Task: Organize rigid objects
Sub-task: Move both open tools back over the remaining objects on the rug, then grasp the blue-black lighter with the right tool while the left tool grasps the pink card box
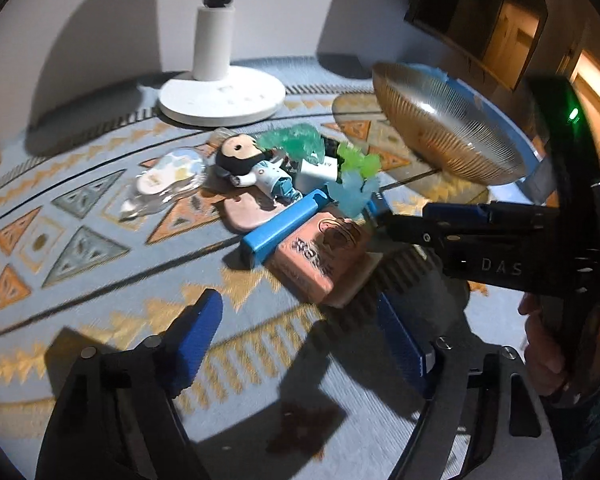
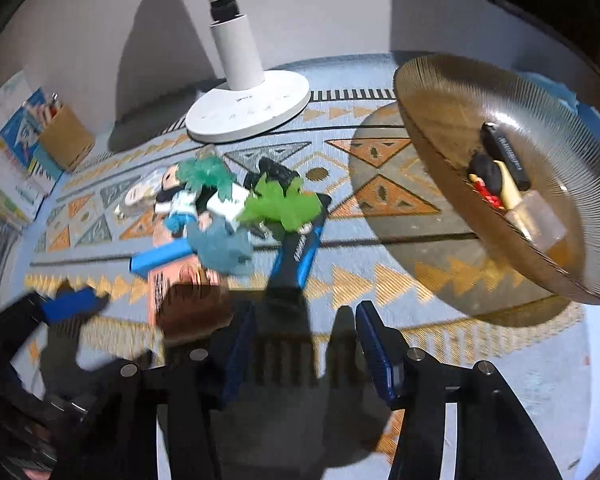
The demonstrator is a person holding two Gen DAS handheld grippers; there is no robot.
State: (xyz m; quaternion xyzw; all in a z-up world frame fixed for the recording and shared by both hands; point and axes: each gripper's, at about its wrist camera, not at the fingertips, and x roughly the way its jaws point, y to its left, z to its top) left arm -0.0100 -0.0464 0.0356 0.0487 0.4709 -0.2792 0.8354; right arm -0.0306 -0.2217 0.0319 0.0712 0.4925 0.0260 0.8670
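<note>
A pile of small objects lies on the patterned cloth: a pink box (image 1: pixel 320 264), a blue bar (image 1: pixel 284 226), a doll figure (image 1: pixel 256 168), a white block (image 1: pixel 316 172) and green crinkly pieces (image 1: pixel 356 164). The pile shows in the right wrist view too, with the pink box (image 2: pixel 180 280) and a black and blue tool (image 2: pixel 300 248). A ribbed glass bowl (image 2: pixel 440 92) at the right holds several small items. My left gripper (image 1: pixel 300 344) is open and empty in front of the pink box. My right gripper (image 2: pixel 306 344) is open and empty; it also shows in the left wrist view (image 1: pixel 380 216) beside the pile.
A white lamp base (image 1: pixel 220 96) stands at the back of the table. A clear plastic packet (image 1: pixel 164 180) lies left of the pile. A cardboard box (image 2: pixel 66 136) and coloured booklets sit at the far left. A wall is behind.
</note>
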